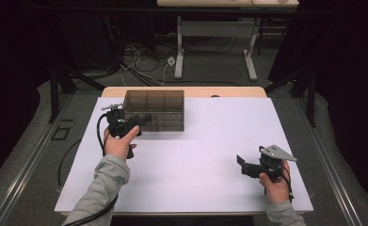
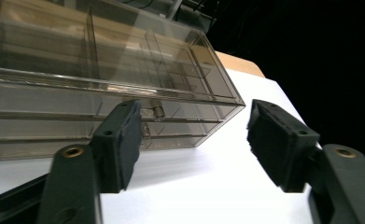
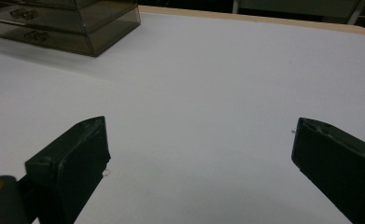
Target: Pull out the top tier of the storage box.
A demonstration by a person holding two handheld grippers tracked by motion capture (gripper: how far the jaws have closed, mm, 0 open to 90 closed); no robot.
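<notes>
A smoky clear plastic drawer box (image 1: 154, 110) stands at the back left of the white table (image 1: 205, 141). Its top tray has open compartments, and two front drawers sit below it. My left gripper (image 1: 144, 120) is open at the box's front left, jaws close to the drawer fronts. In the left gripper view the box (image 2: 101, 70) looms just ahead of the open left gripper (image 2: 194, 140), and a small drawer handle (image 2: 157, 111) shows beside the left jaw. My right gripper (image 1: 242, 165) is open over bare table at the front right. In the right gripper view the open right gripper (image 3: 201, 154) holds nothing, and the box (image 3: 68, 23) is far off.
A wooden table edge (image 1: 228, 92) shows beyond the white top. Behind it are another table's white legs (image 1: 179, 52) and loose cables (image 1: 139, 61) on the floor. A black cable (image 1: 99, 129) trails from the left gripper along the sleeve.
</notes>
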